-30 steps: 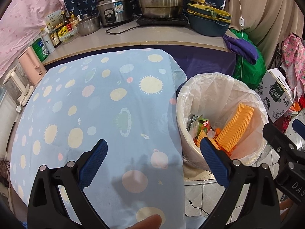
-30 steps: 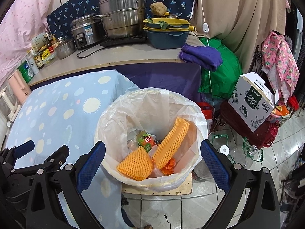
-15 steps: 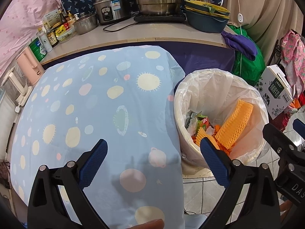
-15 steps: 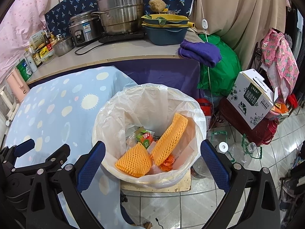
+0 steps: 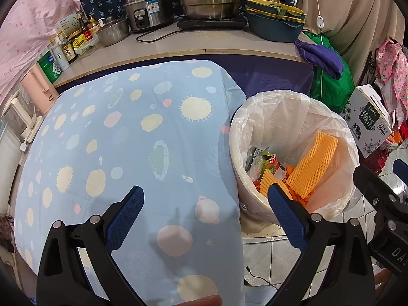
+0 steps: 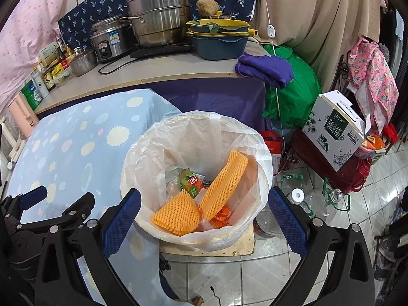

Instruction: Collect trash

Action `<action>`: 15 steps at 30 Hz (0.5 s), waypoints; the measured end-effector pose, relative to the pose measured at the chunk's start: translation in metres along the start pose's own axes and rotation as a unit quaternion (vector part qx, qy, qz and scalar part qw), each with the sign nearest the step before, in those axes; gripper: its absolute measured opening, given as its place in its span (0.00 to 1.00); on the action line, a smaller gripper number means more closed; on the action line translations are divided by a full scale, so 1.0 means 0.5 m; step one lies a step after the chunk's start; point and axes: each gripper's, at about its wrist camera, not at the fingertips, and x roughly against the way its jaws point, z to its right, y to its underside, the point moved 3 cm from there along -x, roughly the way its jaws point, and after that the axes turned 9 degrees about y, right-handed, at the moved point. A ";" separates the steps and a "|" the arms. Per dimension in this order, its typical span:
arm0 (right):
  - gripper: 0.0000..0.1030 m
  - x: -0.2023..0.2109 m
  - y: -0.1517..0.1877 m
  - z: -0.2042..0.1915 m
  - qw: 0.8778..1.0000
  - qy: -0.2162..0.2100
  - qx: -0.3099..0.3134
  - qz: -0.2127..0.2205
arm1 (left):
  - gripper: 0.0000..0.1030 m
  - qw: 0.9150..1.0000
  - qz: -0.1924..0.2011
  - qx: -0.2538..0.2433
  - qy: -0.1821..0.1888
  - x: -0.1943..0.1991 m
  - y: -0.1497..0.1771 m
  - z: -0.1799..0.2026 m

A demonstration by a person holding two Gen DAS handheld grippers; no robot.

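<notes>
A round bin lined with a white plastic bag (image 6: 142,153) (image 5: 339,127) stands on the floor beside the table. In it lie two orange foam fruit nets (image 6: 224,181) (image 5: 313,163), a green and orange drink carton (image 6: 191,182) (image 5: 270,162) and other scraps. My right gripper (image 6: 204,204) is open and empty, held above the bin's near rim. My left gripper (image 5: 204,204) is open and empty over the table's right part, just left of the bin. The table's blue spotted cloth (image 5: 114,140) (image 6: 63,140) is bare.
A counter (image 5: 178,43) behind holds a rice cooker (image 5: 148,10), steel pots, bottles and stacked basins. A purple cloth (image 6: 265,71), green bag (image 6: 295,97), white carton box (image 6: 334,130) and empty plastic bottles (image 6: 318,201) crowd the tiled floor right of the bin.
Both grippers have drawn back and up a little, so the bin and table look slightly farther away. Both stay open and empty.
</notes>
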 end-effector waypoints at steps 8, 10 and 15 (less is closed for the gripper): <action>0.93 0.012 0.004 0.014 1.000 0.003 -0.003 0.003 | 0.91 1.000 0.000 -0.005 0.001 0.002 0.004 0.014; 0.93 0.017 0.006 0.017 1.000 0.004 -0.003 0.004 | 0.91 1.000 0.000 -0.006 0.000 0.005 0.005 0.016; 0.93 0.021 0.010 0.020 1.000 0.005 -0.003 0.003 | 0.91 1.000 -0.001 -0.006 0.000 0.007 0.005 0.018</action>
